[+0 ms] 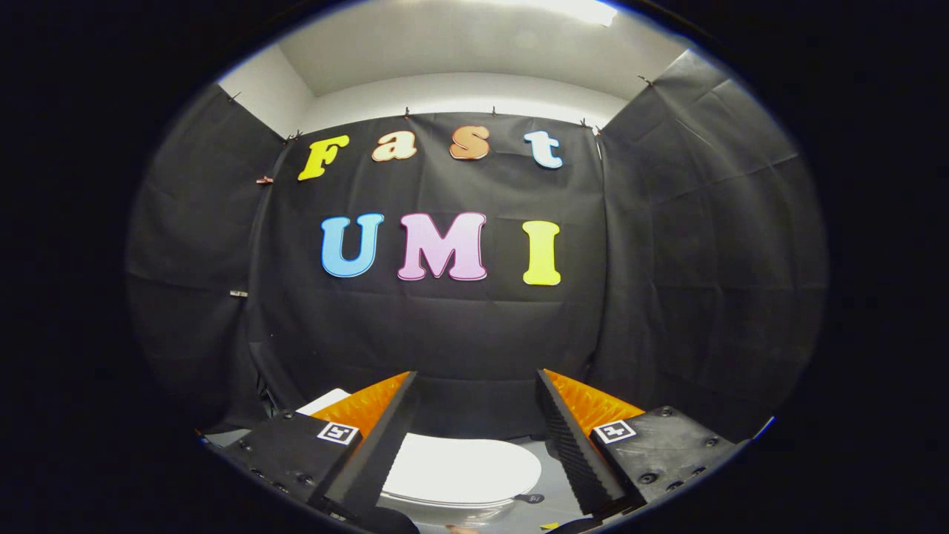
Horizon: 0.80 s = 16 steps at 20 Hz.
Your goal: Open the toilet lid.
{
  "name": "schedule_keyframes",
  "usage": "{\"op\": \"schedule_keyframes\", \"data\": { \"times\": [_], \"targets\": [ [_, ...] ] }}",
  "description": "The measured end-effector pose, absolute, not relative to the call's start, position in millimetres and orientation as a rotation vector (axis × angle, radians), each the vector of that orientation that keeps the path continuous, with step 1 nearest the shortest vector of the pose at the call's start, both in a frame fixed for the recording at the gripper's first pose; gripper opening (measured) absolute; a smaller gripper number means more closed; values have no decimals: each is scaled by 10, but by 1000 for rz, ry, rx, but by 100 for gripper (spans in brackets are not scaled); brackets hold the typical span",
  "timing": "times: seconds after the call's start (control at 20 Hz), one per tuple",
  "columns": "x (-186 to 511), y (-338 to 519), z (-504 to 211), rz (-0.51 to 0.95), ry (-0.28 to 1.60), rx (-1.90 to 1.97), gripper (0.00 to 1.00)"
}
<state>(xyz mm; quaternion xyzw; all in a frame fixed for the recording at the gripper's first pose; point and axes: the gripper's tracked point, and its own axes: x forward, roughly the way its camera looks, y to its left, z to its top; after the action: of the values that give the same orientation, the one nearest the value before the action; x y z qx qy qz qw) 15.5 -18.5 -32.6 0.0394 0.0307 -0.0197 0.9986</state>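
I hold the gripper point(474, 415) high, its fingers spread wide and gripping nothing. The toilet lid point(463, 469) lies below, between them, apparently shut flat. Nothing is done yet: reaching its edge and lifting remain.

A pale grey floor point(549, 475) carries the toilet, whose white lid point(463, 469) lies shut. Beside the lid, a small dark tag point(528, 498) rests on the floor.

The gripper point(474, 389) hangs above with fingers spread apart.

Black cloth walls point(460, 326), white ceiling point(460, 44).
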Motion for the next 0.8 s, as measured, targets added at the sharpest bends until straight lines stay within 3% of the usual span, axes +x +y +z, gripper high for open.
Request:
{"op": "schedule_keyframes", "data": {
  "times": [0.4, 0.8],
  "targets": [
    [553, -812, -1099, -131, 183, 158, 99],
    [975, -1326, -2384, -207, 390, 292, 99]
  ]
}}
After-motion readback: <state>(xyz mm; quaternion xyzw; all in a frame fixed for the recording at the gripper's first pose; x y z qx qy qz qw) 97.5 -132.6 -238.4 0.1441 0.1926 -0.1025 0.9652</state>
